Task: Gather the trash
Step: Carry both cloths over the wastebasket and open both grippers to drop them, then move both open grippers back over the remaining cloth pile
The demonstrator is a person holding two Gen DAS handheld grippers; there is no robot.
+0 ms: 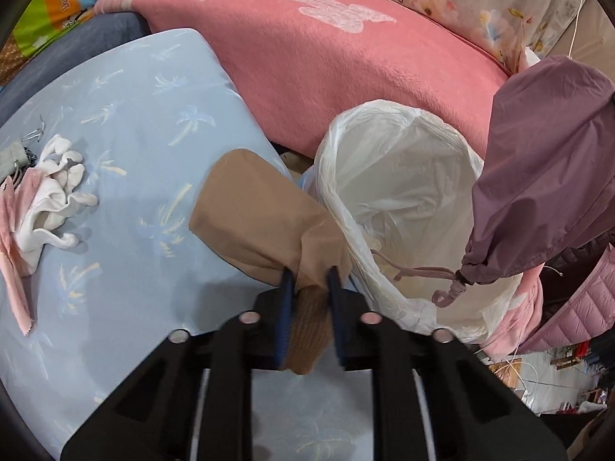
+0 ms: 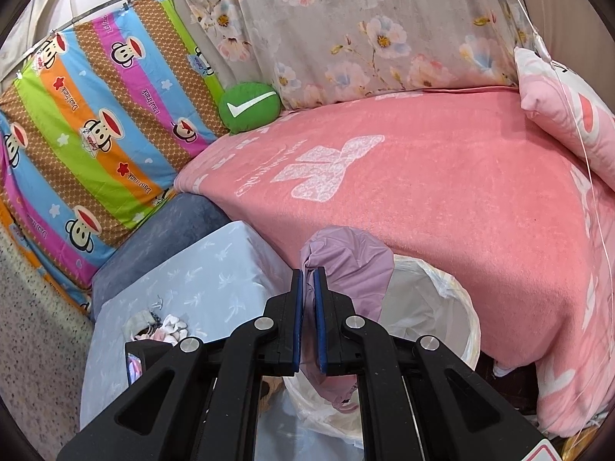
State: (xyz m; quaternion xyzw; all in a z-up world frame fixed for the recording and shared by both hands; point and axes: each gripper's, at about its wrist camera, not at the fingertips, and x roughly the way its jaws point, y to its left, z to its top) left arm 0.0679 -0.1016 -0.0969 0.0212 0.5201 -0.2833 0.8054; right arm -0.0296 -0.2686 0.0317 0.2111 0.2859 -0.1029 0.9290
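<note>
A low counter [image 1: 127, 161] under a pale blue cloth with palm trees stands beside a bed with a pink blanket [image 2: 442, 192]; behind it hang a striped cartoon sheet [image 2: 88, 123] and a flowered curtain [image 2: 346, 30]. Between counter and bed stands a bin with a white plastic liner [image 1: 403, 199], its mouth open. The left tongs [image 1: 309, 272] pinch a tan stocking-like cloth [image 1: 253, 223] that lies at the counter's edge, just beside the bin's rim. The right tongs [image 2: 308, 273] are pressed together on a mauve garment [image 2: 346, 265] over the bin (its lower part is cut off). On the counter's far side lies a small heap [image 1: 50, 188], perhaps white socks; the things beside it are hard to make out.
</note>
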